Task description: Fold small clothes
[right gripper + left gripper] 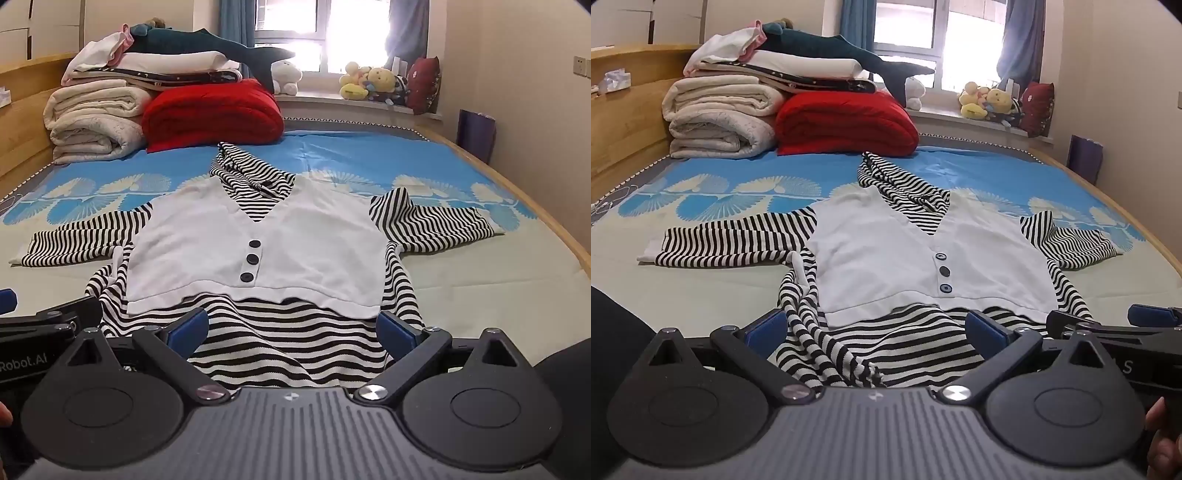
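A small hooded top point(923, 254) lies flat on the bed, face up: white vest front with three dark buttons, black-and-white striped sleeves spread to both sides, striped hood at the far end. It also shows in the right wrist view point(280, 236). My left gripper point(875, 332) is open over the hem's left part, which is bunched. My right gripper point(291, 328) is open over the hem's right part. Each gripper shows at the edge of the other's view: the right gripper point(1108, 325) and the left gripper point(48, 321).
The bed point(683, 288) has a pale green and blue patterned sheet. Folded white quilts point(720, 114), a red blanket point(846, 122) and a plush shark point(842, 48) are stacked at the far end. Soft toys point(990, 101) sit on the windowsill. A wooden bed frame point(1137, 225) runs along the right.
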Motion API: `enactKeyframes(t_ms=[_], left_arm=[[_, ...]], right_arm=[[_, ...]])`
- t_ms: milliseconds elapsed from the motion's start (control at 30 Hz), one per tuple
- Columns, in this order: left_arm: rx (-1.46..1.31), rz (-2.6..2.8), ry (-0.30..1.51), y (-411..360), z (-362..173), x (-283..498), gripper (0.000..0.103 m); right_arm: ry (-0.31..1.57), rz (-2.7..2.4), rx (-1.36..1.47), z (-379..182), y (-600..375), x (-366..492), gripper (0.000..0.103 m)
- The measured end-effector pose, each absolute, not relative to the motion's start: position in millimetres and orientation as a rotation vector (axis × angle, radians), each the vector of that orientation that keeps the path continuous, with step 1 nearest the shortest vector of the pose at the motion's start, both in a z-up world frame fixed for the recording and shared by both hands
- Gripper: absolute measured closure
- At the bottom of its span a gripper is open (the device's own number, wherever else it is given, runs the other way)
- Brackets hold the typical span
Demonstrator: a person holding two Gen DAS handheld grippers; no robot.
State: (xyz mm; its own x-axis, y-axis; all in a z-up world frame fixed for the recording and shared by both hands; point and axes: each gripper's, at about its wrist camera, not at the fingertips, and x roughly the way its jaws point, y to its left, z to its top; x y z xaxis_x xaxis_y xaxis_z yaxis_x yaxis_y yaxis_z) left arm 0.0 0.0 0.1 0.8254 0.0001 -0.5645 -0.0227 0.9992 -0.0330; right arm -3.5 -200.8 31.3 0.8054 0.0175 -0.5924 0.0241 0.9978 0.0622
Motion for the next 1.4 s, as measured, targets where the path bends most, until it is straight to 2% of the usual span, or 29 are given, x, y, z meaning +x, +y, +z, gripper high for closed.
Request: enactKeyframes(t_ms=[1400], left_arm=[[-0.040, 0.011, 0.598, -1.7, -2.0, 2.6, 0.001]], right_arm=[[0.643, -0.010, 0.067, 18.0, -198.3, 2.9, 0.006]])
